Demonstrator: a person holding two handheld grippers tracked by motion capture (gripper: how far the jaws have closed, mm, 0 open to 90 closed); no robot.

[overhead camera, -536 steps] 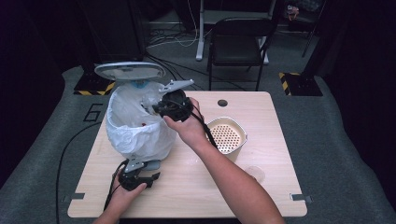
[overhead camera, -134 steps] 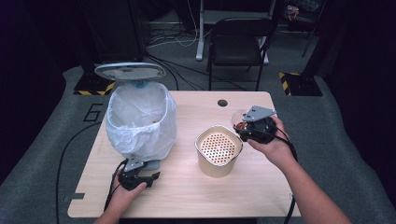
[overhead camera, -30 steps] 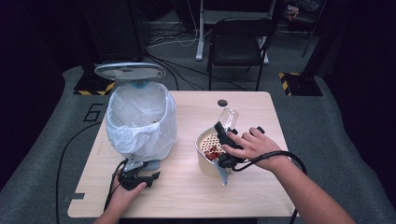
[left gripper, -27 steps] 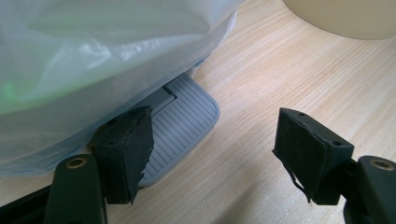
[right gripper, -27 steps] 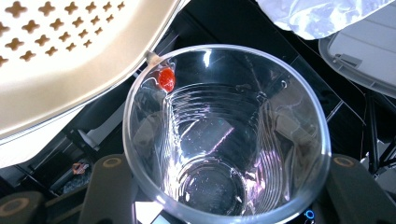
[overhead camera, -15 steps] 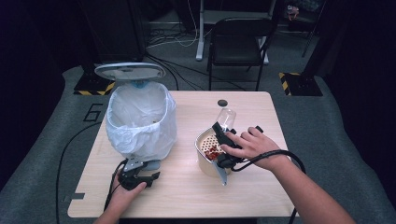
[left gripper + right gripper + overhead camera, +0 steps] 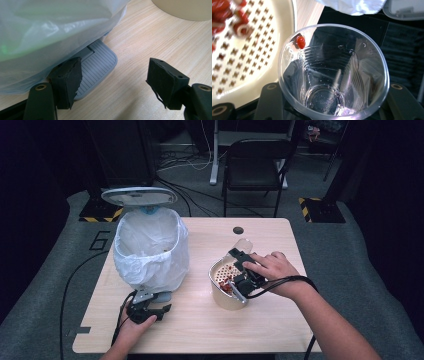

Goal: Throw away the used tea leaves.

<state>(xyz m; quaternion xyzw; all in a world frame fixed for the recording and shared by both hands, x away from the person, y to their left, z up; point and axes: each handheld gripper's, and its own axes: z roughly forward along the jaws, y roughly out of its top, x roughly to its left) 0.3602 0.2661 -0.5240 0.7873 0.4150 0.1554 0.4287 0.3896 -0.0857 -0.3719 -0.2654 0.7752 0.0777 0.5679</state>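
Observation:
My right gripper (image 7: 239, 264) is shut on a clear plastic cup (image 7: 244, 246), held tipped on its side above the cream perforated colander (image 7: 225, 301). In the right gripper view the cup (image 7: 332, 75) is empty except for one red berry (image 7: 300, 42) stuck near its rim, and the colander (image 7: 249, 65) lies to its left. Red berries (image 7: 227, 279) lie in the colander. My left gripper (image 7: 149, 311) rests open on the table, its jaws (image 7: 115, 82) either side of the bin's grey pedal (image 7: 98, 63).
A pedal bin (image 7: 150, 252) lined with a white bag stands at the table's left, its lid (image 7: 139, 196) raised. A round cable hole (image 7: 238, 230) sits near the table's far edge. A black chair (image 7: 255, 167) stands behind the table.
My right hand has lifted slightly with the cup over the colander. A few seconds ago the colander held no berries. The left gripper has stayed put.

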